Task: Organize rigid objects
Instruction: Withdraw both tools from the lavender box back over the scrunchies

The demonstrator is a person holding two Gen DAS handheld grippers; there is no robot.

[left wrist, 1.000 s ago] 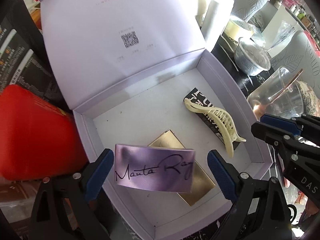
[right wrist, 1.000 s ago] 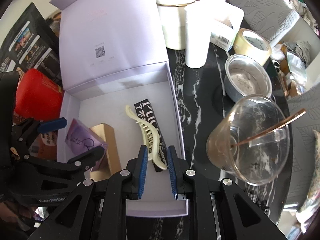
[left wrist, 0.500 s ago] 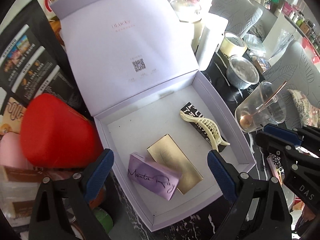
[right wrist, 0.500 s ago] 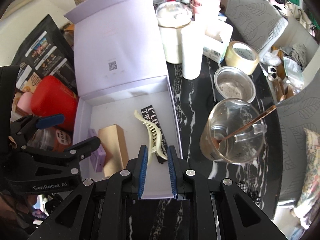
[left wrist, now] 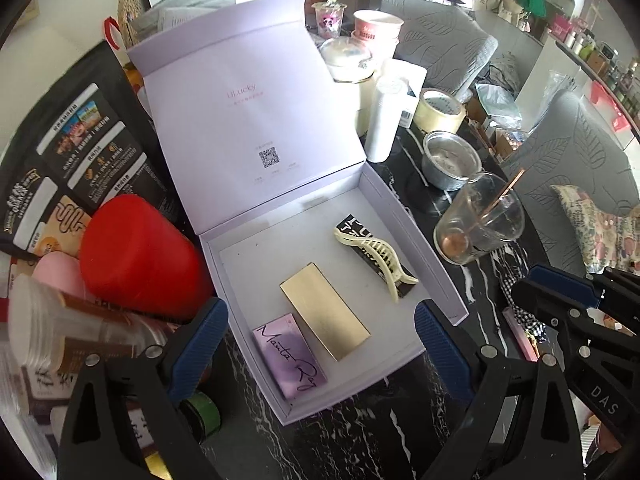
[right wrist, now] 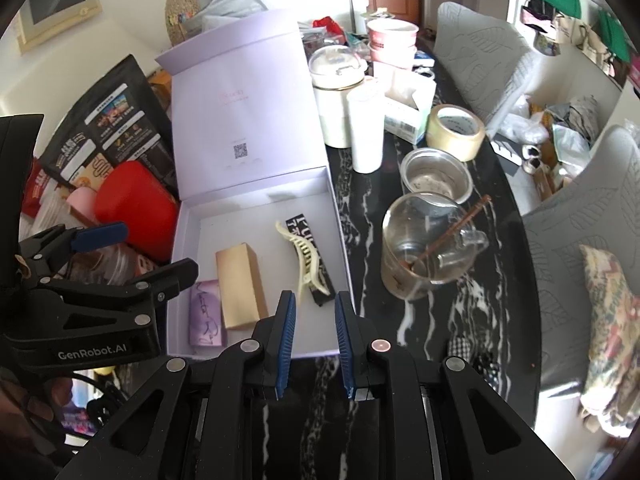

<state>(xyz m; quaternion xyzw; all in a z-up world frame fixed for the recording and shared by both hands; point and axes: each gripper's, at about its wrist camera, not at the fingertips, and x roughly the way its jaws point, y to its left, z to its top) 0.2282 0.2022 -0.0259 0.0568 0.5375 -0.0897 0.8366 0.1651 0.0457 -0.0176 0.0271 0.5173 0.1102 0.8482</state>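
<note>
An open lilac box [left wrist: 404, 216] [right wrist: 340, 232] holds a purple "Manta Ray" box [left wrist: 290, 356] [right wrist: 206, 316], a gold box [left wrist: 324, 316] [right wrist: 240, 284], and a cream hair claw [left wrist: 376, 256] [right wrist: 304, 260] lying on a black printed box [left wrist: 352, 226] [right wrist: 300, 224]. My left gripper [left wrist: 320, 344] is wide open and empty, above the box's near edge. My right gripper [right wrist: 314, 332] is empty, its jaws a narrow gap apart, in front of the box's near wall.
A red container [left wrist: 136, 252] stands left of the box. To its right are a glass cup with a stick [left wrist: 480, 220] [right wrist: 428, 244], a metal bowl [left wrist: 452, 160], a tape roll [left wrist: 438, 110] and a white cylinder [left wrist: 384, 120]. A black snack bag [left wrist: 72, 148] leans behind.
My left gripper has let go of the purple box, which now lies flat beside the gold box. Both grippers have pulled back and up from the lilac box.
</note>
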